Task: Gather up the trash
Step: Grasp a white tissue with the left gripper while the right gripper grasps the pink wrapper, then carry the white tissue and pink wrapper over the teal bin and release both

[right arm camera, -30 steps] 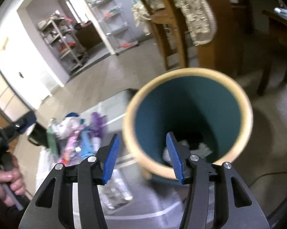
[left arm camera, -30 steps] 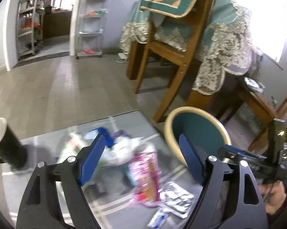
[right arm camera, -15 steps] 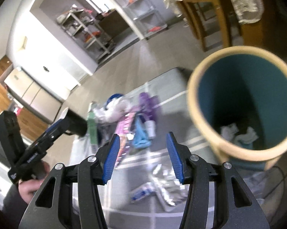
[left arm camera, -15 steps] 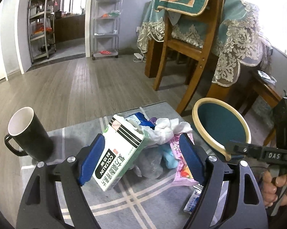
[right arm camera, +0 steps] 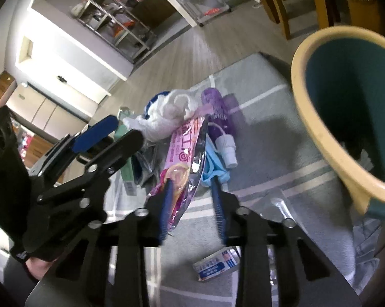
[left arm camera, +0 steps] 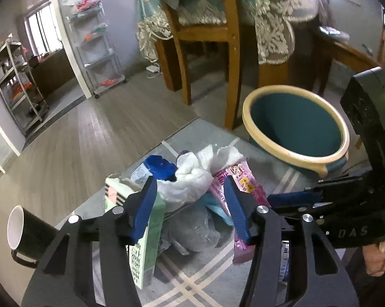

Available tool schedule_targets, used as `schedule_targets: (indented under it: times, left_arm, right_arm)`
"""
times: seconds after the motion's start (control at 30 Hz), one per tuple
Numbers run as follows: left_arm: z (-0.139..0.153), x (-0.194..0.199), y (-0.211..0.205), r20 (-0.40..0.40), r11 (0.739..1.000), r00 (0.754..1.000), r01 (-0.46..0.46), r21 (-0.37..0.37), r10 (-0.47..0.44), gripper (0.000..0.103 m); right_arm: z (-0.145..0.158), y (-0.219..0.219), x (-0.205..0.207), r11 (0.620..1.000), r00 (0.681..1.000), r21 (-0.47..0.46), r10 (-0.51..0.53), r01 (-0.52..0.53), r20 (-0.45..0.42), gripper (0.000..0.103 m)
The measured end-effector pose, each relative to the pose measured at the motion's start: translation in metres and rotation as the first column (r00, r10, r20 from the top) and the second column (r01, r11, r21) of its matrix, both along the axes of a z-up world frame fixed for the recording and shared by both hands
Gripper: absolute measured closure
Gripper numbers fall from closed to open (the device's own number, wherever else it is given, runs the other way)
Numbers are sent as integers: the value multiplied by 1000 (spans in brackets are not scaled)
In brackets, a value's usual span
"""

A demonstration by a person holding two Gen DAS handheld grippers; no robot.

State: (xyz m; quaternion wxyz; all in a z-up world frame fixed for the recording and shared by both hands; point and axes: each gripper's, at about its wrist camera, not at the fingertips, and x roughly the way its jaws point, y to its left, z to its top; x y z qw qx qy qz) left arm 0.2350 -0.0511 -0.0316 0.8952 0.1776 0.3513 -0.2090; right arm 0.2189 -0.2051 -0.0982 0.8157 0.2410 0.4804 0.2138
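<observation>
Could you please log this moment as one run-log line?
left tool: closing over tissue | right tool: closing around pink wrapper | bin: nearby

Bright window glare, fisheye-warped edges, slight blur

My grippers' pads are blue on black frames. The rug is grey with pale crossing stripes. On it lie a pink printed wrapper, a white-and-green carton, white tissue and a purple bottle. The bin is teal inside, cream-rimmed. The mug is black, white inside.
</observation>
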Motion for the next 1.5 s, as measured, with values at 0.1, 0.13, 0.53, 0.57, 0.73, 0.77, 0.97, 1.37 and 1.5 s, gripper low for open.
schedule_targets:
  times: [0.1, 0.13, 0.53, 0.57, 0.73, 0.77, 0.97, 1.37, 1.5]
  left_arm:
    - [-6, 6, -7, -6, 999, 1000, 6, 34, -5, 49]
    - [-8, 8, -9, -7, 999, 1000, 4, 46, -3, 49]
    - [-22, 24, -25, -41, 993, 999, -15, 117, 19, 78]
    - [-20, 23, -25, -37, 995, 999, -14, 100, 18, 79]
    - [-1, 18, -16, -46, 999, 999, -25, -39, 23, 80]
    - [3, 18, -13, -50, 997, 998, -32, -70, 29, 80]
    - [24, 19, 9, -77, 962, 994, -101, -255, 84, 80]
    - [48, 5, 1, -110, 902, 992, -98, -420, 57, 80]
    - [47, 8, -4, -133, 894, 990, -107, -435, 54, 80]
  right_arm:
    - [-3, 2, 0, 1000, 1000, 14, 14, -14, -8, 97]
    - [-4, 2, 0, 1000, 1000, 15, 18, -18, -6, 98]
    - [-1, -4, -8, 1000, 1000, 11, 21, -21, 17, 102]
    - [1, -5, -9, 1000, 1000, 12, 18, -18, 19, 102]
    - [15, -15, -16, 1000, 998, 16, -5, 4, 55, 102]
    - [17, -18, -17, 1000, 998, 15, -8, 7, 62, 102]
    - [36, -37, -28, 999, 992, 0, -47, 47, 117, 102]
    - [49, -68, -41, 987, 975, -63, -134, 147, 177, 102]
    - [51, -78, -44, 977, 968, -105, -164, 186, 189, 102]
